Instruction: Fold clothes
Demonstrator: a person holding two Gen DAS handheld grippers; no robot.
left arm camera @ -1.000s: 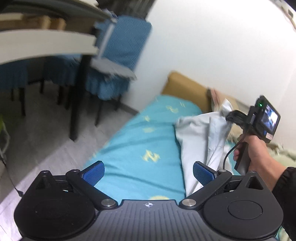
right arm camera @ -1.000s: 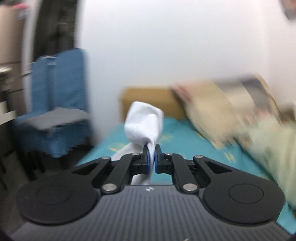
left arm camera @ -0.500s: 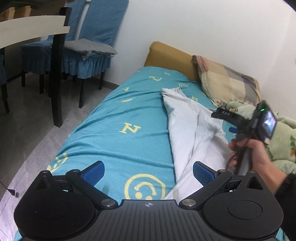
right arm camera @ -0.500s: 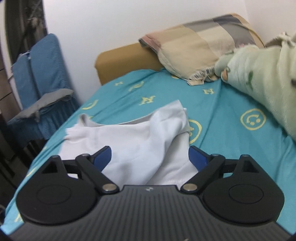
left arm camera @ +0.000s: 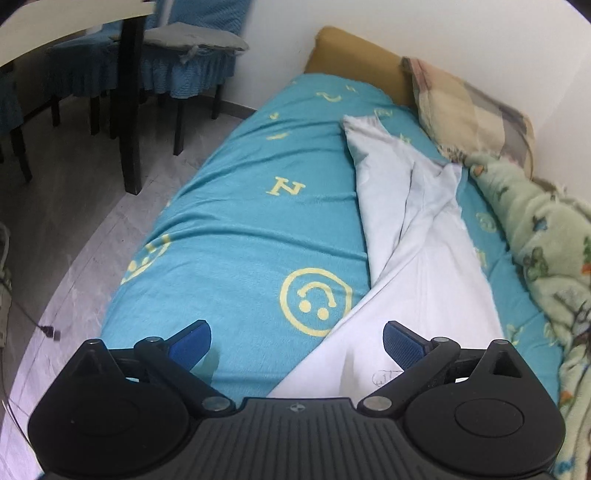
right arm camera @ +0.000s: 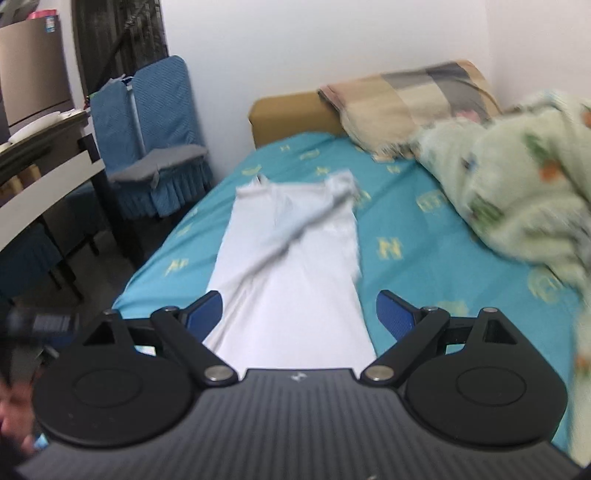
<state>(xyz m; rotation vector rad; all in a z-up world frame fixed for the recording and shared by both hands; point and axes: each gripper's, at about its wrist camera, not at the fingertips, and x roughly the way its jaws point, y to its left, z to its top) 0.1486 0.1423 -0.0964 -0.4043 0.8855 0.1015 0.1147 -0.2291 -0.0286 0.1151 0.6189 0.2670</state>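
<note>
A white garment [left arm camera: 417,236] lies lengthwise on the teal bed cover [left arm camera: 236,206], folded over itself in a long strip. It also shows in the right wrist view [right arm camera: 291,258], with one part lying diagonally across it. My left gripper [left arm camera: 295,341] is open and empty above the garment's near left edge. My right gripper [right arm camera: 299,314] is open and empty, hovering over the garment's near end.
A plaid pillow [left arm camera: 469,107] and a green patterned blanket [left arm camera: 546,251] lie along the bed's right side. Blue-covered chairs [right arm camera: 155,133] and a table [left arm camera: 74,33] stand left of the bed on the grey floor [left arm camera: 66,206].
My right gripper let go of the garment, which dropped flat on the bed, and pulled back toward its near end. My left gripper swung over the bed and tilted down.
</note>
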